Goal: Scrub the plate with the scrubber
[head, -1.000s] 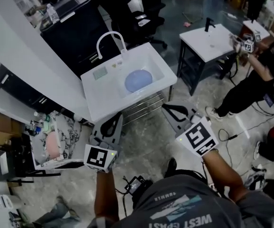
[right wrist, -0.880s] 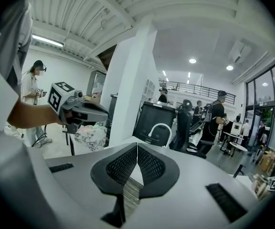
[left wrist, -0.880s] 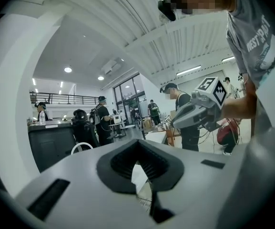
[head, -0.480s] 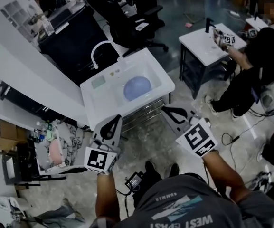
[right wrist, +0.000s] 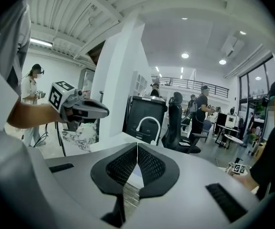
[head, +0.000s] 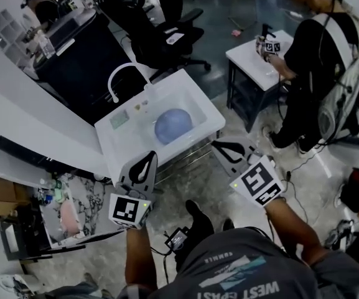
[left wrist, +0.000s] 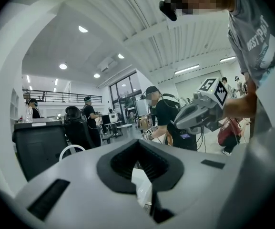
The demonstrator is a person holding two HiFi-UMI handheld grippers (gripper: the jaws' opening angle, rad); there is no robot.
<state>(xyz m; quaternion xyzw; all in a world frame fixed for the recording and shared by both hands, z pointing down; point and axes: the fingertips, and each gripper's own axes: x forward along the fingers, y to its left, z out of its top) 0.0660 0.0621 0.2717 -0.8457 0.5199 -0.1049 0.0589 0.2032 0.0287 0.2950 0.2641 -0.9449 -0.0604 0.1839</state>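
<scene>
The grey stone floor [head: 191, 180] spreads under both grippers. A white sink bench [head: 120, 145] stands just ahead of the left gripper [head: 148, 157], whose jaws point at its near edge without touching it. Well ahead and to the right of the right gripper [head: 221, 146], a person in a black top [head: 310, 48] stands at a second white bench [head: 254, 61]. A black office chair [head: 167, 39] stands well beyond the sink bench.

In the basin lies the blue plate [head: 173, 125], ahead of both pairs of jaws, in the space between their lines and nearer the left pair, well apart from each. The white arched faucet [head: 122, 65] rises behind it, far ahead of the left jaws. On the bench top, ahead of the left jaws and a little to their left, lies a pale green pad [head: 119, 119], which looks like the scrubber.

The left jaws are pressed together with nothing between them. The right jaws stand all but together, a hairline apart, also empty.
</scene>
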